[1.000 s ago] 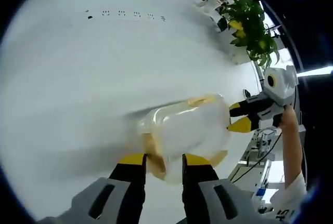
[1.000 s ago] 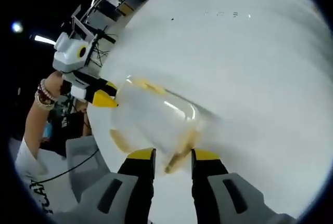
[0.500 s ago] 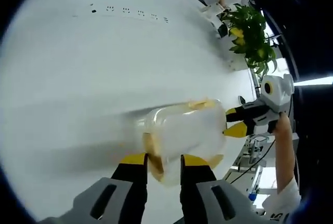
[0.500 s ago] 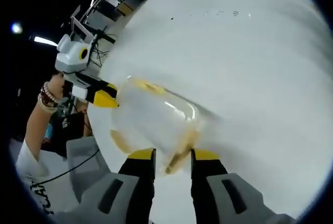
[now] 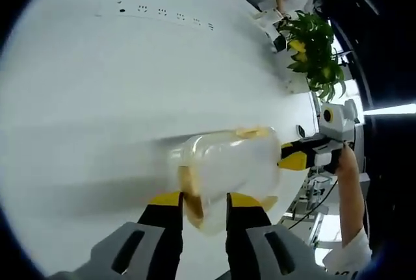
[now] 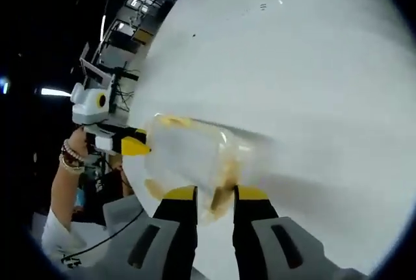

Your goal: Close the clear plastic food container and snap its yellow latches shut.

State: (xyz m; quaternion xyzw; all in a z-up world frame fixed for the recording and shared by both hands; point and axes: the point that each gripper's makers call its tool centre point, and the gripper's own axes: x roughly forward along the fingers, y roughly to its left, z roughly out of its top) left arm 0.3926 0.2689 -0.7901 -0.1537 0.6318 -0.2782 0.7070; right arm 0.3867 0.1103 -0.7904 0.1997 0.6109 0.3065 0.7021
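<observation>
A big white table [image 5: 130, 85] fills most of both views. A row of small dark marks [image 5: 166, 15] sits near its far edge. A green plant with yellow bits [image 5: 315, 52] stands past the table, and the room behind looks dark with a few lights.

The clear food container [image 5: 227, 166] lies on the table between the two grippers. Its long side runs from one gripper to the other. A yellow latch [image 5: 250, 132] shows on its far edge.

The left gripper [image 5: 203, 201] has its two tips a little apart, at the container's near end. The right gripper [image 6: 213, 193] does the same at the other end. I cannot tell if either one is squeezing it
</observation>
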